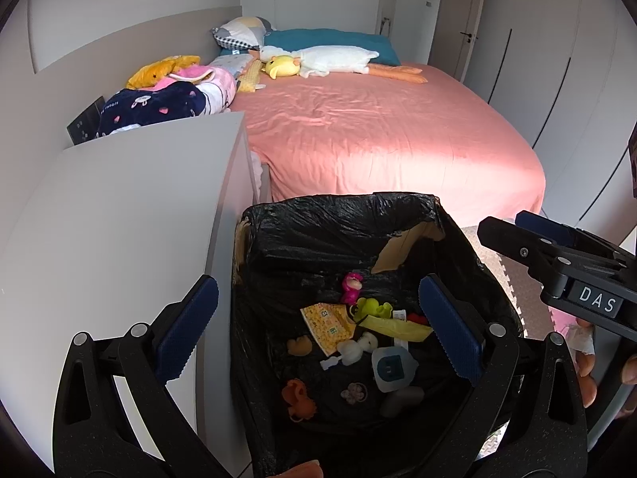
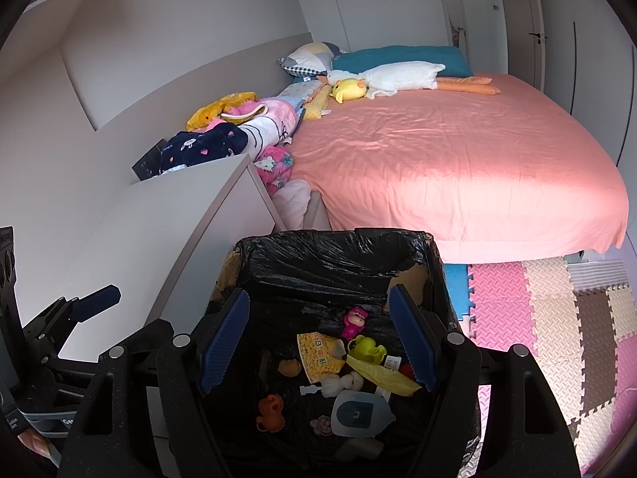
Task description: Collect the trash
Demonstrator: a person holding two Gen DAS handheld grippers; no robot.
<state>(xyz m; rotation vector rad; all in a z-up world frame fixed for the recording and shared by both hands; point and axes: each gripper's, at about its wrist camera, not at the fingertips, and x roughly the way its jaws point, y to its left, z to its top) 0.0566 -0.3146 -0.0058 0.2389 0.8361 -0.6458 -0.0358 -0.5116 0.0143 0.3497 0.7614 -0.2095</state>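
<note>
A cardboard bin lined with a black bag (image 1: pixel 342 215) (image 2: pixel 338 247) stands below both grippers, between the white cabinet and the bed. Inside lie several small items: a pink toy (image 1: pixel 352 285) (image 2: pixel 355 320), a green toy (image 1: pixel 372 307) (image 2: pixel 366 348), a yellow printed wrapper (image 1: pixel 328 324) (image 2: pixel 320 352), a yellow bag piece (image 1: pixel 394 326), an orange toy (image 1: pixel 298 396) (image 2: pixel 271 410) and a grey-blue packet (image 1: pixel 392 368) (image 2: pixel 356 414). My left gripper (image 1: pixel 318 330) is open and empty above the bin. My right gripper (image 2: pixel 318 338) is open and empty above it too, and shows at the right of the left wrist view (image 1: pixel 557 263).
A white cabinet top (image 1: pixel 119 207) (image 2: pixel 159 231) stands left of the bin. A bed with a pink cover (image 1: pixel 378 131) (image 2: pixel 458 151) lies beyond, with plush toys, pillows and folded blankets (image 1: pixel 171 95). Coloured foam floor mats (image 2: pixel 557 318) lie to the right.
</note>
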